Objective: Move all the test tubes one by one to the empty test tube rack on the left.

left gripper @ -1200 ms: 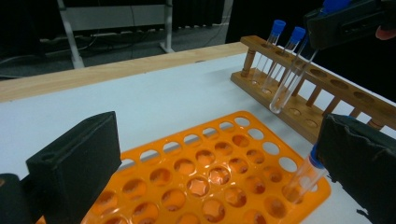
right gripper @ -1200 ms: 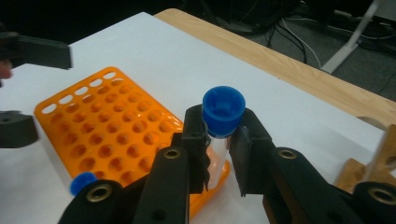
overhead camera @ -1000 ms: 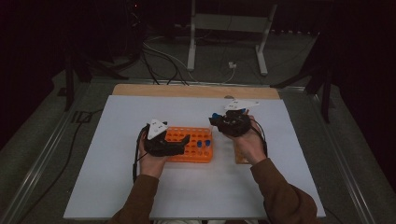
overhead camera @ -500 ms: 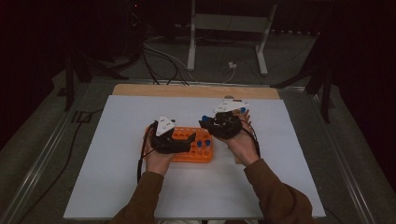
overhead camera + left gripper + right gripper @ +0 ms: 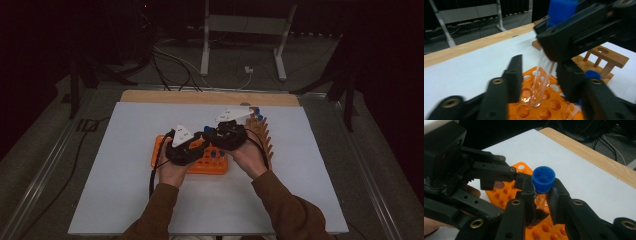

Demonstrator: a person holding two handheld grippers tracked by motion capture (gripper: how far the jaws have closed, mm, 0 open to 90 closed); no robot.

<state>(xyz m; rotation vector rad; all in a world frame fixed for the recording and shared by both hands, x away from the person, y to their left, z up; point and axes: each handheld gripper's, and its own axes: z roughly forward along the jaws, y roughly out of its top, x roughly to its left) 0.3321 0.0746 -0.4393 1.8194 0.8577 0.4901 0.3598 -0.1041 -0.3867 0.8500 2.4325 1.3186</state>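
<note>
A clear test tube (image 5: 541,82) with a blue cap (image 5: 543,178) hangs upright over an orange tube rack (image 5: 165,159). My right gripper (image 5: 541,193) is shut on it just below the cap. The tube's round bottom sits right at a hole of the orange rack (image 5: 530,72). My left gripper (image 5: 541,68) reaches in from the side, and its jaws have just been closing. The tube stands between them with a gap showing on each side. In the high view the left gripper (image 5: 201,145) and right gripper (image 5: 210,136) meet above the rack.
A wooden tube rack (image 5: 264,134) stands right of the orange one, with blue-capped tubes (image 5: 256,113) at its far end. Another blue-capped tube (image 5: 592,74) sits in the orange rack. The white table top (image 5: 125,195) ends in a wooden strip (image 5: 165,96) at the back.
My right hand has carried the capped tube leftward, from near the wooden rack to over the orange rack. The left gripper's jaws have narrowed around it.
</note>
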